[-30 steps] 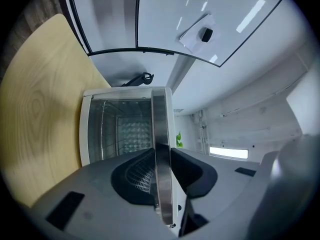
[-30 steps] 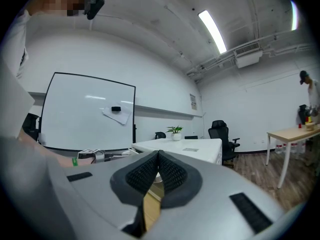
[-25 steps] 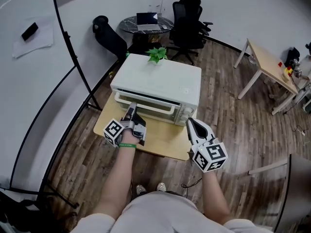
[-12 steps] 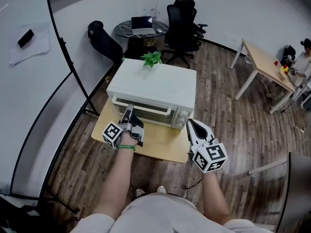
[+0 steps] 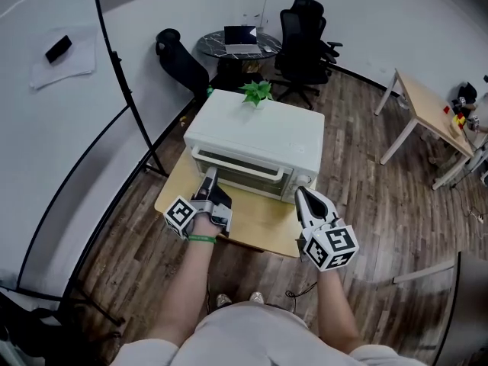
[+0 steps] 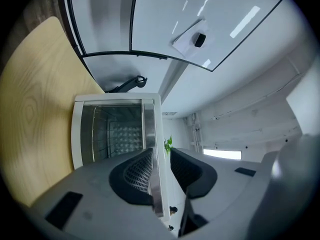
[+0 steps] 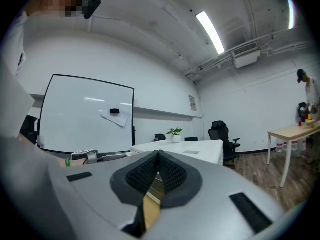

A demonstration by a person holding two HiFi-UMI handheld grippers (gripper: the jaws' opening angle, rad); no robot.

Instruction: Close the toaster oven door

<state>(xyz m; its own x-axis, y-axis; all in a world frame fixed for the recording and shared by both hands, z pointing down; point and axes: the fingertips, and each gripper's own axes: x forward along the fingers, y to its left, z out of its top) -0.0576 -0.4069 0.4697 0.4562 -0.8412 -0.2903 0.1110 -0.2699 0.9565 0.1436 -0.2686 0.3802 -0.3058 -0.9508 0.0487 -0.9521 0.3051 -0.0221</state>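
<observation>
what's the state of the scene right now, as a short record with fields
oven: white toaster oven on small wooden table
door: looks shut or nearly so
left gripper: astride the door handle, jaws just opened slightly, not clamping
right gripper: shut, empty, right of the oven, apart from it
extra: potted plant at the oven's back edge

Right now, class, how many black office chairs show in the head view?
2. One chair stands left of the round table holding the laptop, the other chair right of it. More may be hidden.
</observation>
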